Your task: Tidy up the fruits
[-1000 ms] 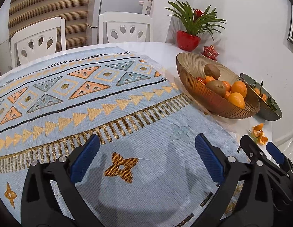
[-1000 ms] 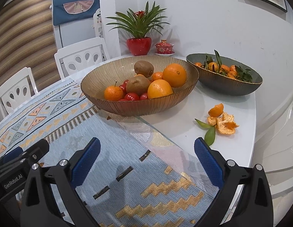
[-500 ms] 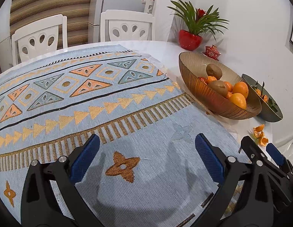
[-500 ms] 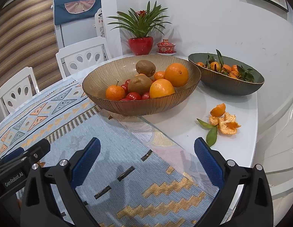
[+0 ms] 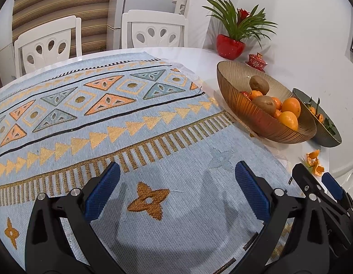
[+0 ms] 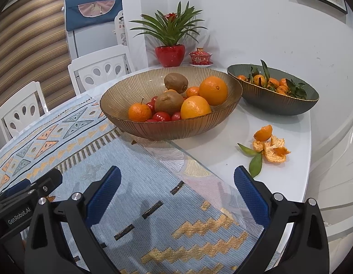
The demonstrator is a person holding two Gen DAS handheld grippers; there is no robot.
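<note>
An amber ribbed glass bowl (image 6: 131, 91) (image 5: 247, 109) holds two kiwis (image 6: 169, 102), two oranges (image 6: 213, 90), small mandarins (image 6: 139, 112) and red cherry tomatoes (image 6: 161, 116). Behind it to the right a dark green bowl (image 6: 279, 106) (image 5: 327, 134) holds leafy mandarins (image 6: 259, 79). My right gripper (image 6: 176, 182) stands open and empty above the patterned cloth, short of the amber bowl. My left gripper (image 5: 176, 180) is open too, over the cloth to the left of both bowls. The right gripper's fingertips (image 5: 306, 175) show at the left view's right edge.
A blue patterned cloth (image 5: 108, 118) covers most of the round white table (image 6: 222, 146). Mandarin peel and leaves (image 6: 271, 148) lie on bare tabletop at the right. A red potted plant (image 6: 170, 54) and a red lidded cup (image 6: 200, 57) stand by the wall. White chairs (image 5: 48, 43) line the far side.
Both grippers have eased forward and slightly up; the bowls sit a little lower and larger in the right wrist view. Neither gripper's opening has changed.
</note>
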